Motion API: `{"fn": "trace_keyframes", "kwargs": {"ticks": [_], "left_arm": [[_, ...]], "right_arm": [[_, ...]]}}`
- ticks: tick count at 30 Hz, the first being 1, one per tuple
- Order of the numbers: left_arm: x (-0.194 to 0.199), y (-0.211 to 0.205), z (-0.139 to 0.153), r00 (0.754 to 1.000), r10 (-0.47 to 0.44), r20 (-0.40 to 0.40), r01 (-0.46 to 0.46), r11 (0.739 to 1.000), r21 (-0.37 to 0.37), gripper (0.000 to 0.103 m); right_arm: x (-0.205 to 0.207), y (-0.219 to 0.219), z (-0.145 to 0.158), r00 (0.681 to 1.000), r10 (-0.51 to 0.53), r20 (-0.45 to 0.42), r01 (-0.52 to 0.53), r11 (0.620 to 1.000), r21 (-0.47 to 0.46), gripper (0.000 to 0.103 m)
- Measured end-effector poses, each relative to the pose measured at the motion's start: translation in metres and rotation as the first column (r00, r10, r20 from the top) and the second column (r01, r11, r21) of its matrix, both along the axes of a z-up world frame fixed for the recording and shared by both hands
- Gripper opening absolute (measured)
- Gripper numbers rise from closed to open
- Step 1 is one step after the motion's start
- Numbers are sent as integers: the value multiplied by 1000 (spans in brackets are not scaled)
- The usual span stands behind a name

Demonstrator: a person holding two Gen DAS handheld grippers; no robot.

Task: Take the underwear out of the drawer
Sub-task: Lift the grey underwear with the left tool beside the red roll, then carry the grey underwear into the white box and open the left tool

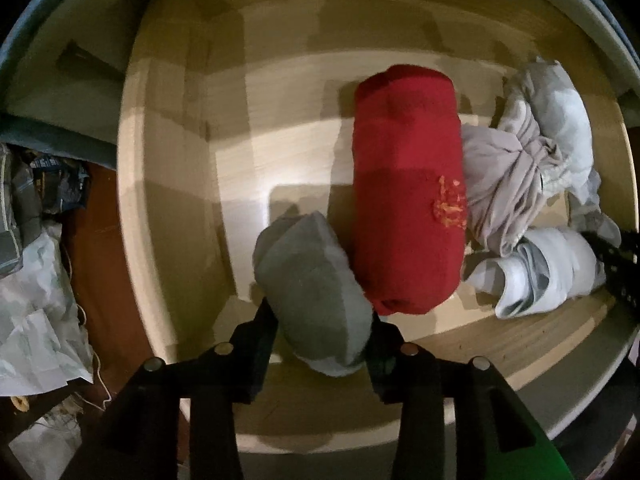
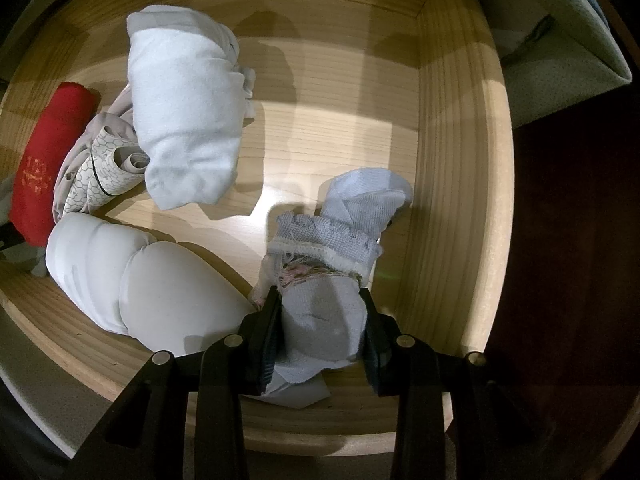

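No writing is legible; the red roll bears only an orange emblem. In the wooden drawer, the left gripper pinches a grey roll beside it. Only the right wrist view shows the right gripper clamping frayed pale-blue underwear near the drawer's right wall.

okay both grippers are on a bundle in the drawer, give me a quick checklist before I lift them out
1. Left hand-held gripper closed on the grey roll: ok.
2. Right hand-held gripper closed on the pale blue frayed bundle: ok.
3. Grey roll free of the red roll: not ok, they touch.
4. Pale blue bundle apart from the white padded roll: cannot tell, they sit close.
5. Bundle's loose tail clear of the drawer wall: cannot tell.
6. Grip depth on both: ok, fabric sits well between the fingers.
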State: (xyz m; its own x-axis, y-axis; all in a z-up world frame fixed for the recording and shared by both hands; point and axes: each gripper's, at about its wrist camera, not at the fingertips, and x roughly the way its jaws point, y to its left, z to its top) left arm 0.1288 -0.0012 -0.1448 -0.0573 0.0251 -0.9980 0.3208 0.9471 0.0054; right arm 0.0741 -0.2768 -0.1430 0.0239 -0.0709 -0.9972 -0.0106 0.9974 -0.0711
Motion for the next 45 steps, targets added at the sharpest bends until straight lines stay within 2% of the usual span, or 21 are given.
{"fn": "trace_keyframes", "kwargs": {"ticks": [12, 16, 20, 28, 39, 45], "left_arm": [[10, 2, -11, 998, 66, -12, -66, 998, -14, 44], [11, 6, -2, 996, 85, -21, -86, 995, -53, 33], [8, 11, 8, 997, 81, -4, -81, 995, -60, 29], [-2, 11, 29, 999, 47, 6, -47, 996, -75, 29], [-9, 13, 54, 998, 54, 44, -51, 997, -62, 29], [-14, 10, 82, 995, 39, 90, -31, 996, -81, 29]], "right_arm": [[1, -1, 1, 1000, -2, -1, 2, 1000, 0, 32], [1, -2, 1, 1000, 0, -1, 0, 1000, 0, 32], [1, -1, 0, 1000, -4, -1, 4, 1000, 0, 32], [2, -1, 0, 1000, -4, -1, 4, 1000, -1, 32], [3, 0, -1, 1000, -3, -2, 3, 1000, -2, 32], [6, 3, -7, 1000, -2, -6, 2, 1000, -8, 32]]}}
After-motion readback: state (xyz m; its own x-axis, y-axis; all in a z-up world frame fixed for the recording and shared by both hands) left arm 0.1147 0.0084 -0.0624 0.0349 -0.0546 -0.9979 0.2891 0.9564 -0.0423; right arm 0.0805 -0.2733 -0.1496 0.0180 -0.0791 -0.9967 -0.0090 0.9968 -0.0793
